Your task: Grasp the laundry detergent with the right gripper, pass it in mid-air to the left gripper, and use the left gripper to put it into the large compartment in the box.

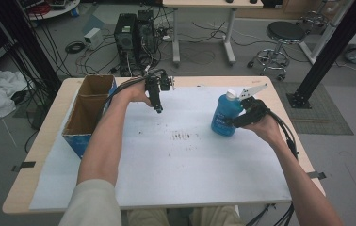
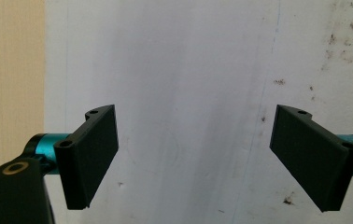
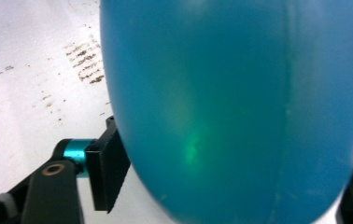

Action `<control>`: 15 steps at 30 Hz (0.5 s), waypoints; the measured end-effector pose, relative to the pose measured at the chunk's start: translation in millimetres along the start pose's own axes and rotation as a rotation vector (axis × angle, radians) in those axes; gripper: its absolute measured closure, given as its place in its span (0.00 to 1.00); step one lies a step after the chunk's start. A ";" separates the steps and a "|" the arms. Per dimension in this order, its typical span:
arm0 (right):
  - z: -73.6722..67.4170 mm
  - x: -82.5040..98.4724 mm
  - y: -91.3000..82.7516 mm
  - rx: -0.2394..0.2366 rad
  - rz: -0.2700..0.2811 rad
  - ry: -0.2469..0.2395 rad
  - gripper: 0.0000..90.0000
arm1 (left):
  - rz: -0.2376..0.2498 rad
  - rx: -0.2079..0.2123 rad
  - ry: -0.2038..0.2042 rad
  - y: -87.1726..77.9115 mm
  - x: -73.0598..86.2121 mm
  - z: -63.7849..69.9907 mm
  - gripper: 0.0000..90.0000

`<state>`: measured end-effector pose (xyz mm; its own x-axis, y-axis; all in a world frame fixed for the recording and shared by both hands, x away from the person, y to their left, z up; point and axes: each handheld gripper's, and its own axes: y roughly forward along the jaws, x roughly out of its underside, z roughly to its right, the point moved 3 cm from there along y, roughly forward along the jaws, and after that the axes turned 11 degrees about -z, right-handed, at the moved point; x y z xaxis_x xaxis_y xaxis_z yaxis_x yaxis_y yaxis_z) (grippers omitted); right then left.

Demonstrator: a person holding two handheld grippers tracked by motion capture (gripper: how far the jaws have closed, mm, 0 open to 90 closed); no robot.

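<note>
While the right gripper [image 1: 235, 121] clamps the blue bottle [image 1: 224, 114], squeeze squarely at mid-body, left gripper [image 1: 158, 109] waiting released.

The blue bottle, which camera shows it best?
The high view: the blue bottle stands whole and upright on the white mat, white cap on top, with the right tool at its side. The right gripper view has just a close, blurred stretch of its blue wall between the jaws.
</note>
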<state>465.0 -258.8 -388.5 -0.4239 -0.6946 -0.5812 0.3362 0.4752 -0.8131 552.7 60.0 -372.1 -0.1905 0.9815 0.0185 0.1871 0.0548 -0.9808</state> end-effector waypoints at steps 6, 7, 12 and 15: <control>-0.2 -0.5 2.4 0.000 0.002 -0.004 0.31 | 0.005 0.002 -0.002 -0.2 0.4 0.0 0.17; -0.2 -0.6 2.5 0.001 0.003 -0.002 0.31 | 0.004 0.003 -0.004 -0.3 0.6 0.3 0.17; -0.2 -0.7 2.8 -0.004 0.006 -0.001 0.35 | 0.005 0.001 -0.004 -0.9 0.6 0.4 0.17; -0.4 -0.9 3.2 -0.005 0.008 -0.003 0.36 | 0.002 0.000 0.002 -1.0 0.1 0.5 0.17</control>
<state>466.1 -256.4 -390.6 -0.4188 -0.6923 -0.5876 0.3353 0.4835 -0.8086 552.0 59.9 -371.2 -0.1887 0.9819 0.0170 0.1872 0.0530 -0.9809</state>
